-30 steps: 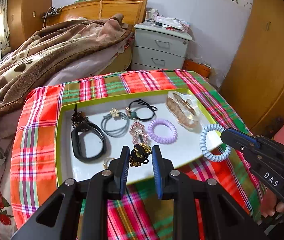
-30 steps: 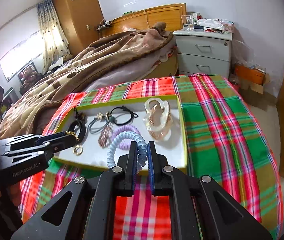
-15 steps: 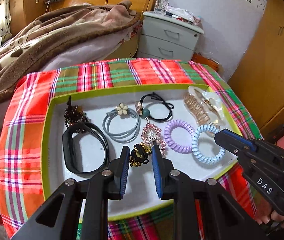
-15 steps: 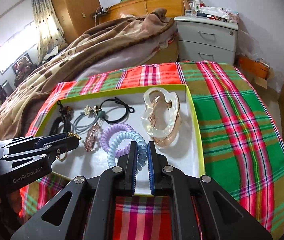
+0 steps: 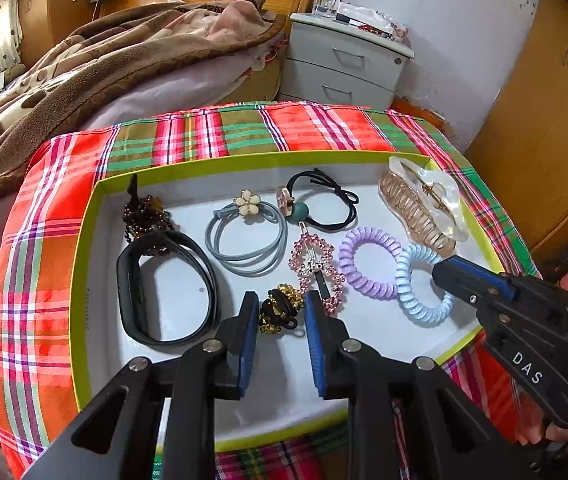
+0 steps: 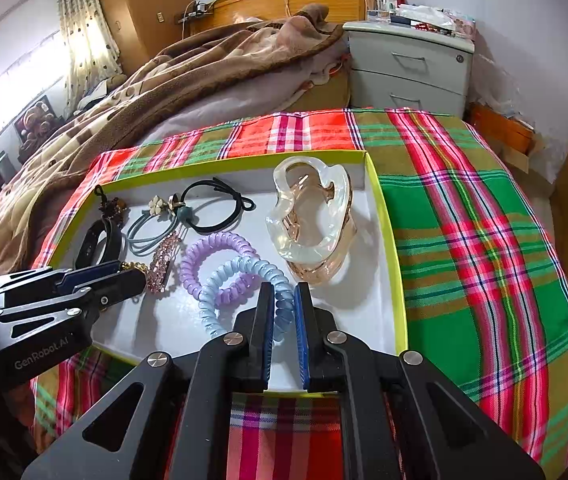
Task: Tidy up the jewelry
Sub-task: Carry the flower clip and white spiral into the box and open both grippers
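Moved since earlier: both your grippers now sit low over the tray (image 5: 84, 280), and the blue coil tie (image 6: 220, 312), which hung over the tray's near rim a second ago, now lies inside on the white floor.
Left gripper (image 5: 276, 316): your jaws have just been opening; they stand slightly spread around the black-and-gold hair tie (image 5: 280, 308), which rests on the tray between the pads, with gaps on both sides.
Right gripper (image 6: 283, 304): your jaws are pinched onto the near loop of the blue coil tie.
Blue coil tie, place: right part of the tray, overlapping the purple coil tie (image 6: 212, 248).
Clear claw clip (image 6: 311, 216): far right corner of the tray, just beside the coil ties.
Pink rhinestone clip (image 5: 315, 264): centre, touching the black-and-gold hair tie's far side.
Grey tie with flower (image 5: 248, 232): centre-back.
Black cord tie (image 5: 323, 200): behind the pink clip.
Black band (image 5: 168, 288): left part, with a dark beaded piece (image 5: 144, 212) behind it.
Tray, place: on the plaid cloth (image 6: 463, 220).
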Available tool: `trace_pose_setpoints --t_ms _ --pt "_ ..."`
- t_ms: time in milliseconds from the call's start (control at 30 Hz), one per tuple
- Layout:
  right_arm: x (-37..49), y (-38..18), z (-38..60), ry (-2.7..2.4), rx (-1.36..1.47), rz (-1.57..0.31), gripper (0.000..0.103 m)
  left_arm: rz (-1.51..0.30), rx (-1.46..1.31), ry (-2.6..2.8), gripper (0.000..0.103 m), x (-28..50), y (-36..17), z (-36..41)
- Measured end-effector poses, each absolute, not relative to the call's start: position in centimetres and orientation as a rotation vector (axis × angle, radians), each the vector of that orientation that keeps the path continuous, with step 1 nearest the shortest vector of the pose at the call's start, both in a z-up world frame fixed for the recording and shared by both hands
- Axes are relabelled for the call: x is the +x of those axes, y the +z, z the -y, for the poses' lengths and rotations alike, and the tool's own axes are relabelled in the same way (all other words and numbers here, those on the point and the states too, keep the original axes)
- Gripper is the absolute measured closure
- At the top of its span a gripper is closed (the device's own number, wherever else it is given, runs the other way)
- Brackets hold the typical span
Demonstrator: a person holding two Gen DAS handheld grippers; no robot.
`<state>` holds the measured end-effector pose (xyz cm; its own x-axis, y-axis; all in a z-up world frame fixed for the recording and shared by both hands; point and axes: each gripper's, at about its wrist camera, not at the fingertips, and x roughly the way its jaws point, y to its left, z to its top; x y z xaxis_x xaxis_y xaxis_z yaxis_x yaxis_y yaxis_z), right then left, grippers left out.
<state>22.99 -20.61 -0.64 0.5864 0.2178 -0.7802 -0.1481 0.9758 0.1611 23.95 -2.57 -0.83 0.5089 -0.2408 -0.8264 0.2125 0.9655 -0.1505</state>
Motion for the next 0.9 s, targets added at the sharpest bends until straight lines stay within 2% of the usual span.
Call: trace_pose_setpoints --t_ms 100,233,333,900 --pt "22.9 -0.7 20.6 0.211 0.079 -0.923 0.091 -1.004 -0.042 -0.272 0.076 23.9 -0.8 2.5" --pt "22.6 -0.2 20.7 0.212 0.086 -0.905 0.084 -1.006 -0.032 -0.251 0.073 23.6 -0.6 2.5" --pt "22.2 0.2 20.7 0.214 0.091 -0.890 0.073 -0.994 -0.034 -0.253 0.071 23.2 -0.1 2.5" --pt "16.6 3.9 19.3 0.219 0.070 -0.760 0.072 -0.888 0.019 -0.152 0.069 16.7 3.2 2.5"
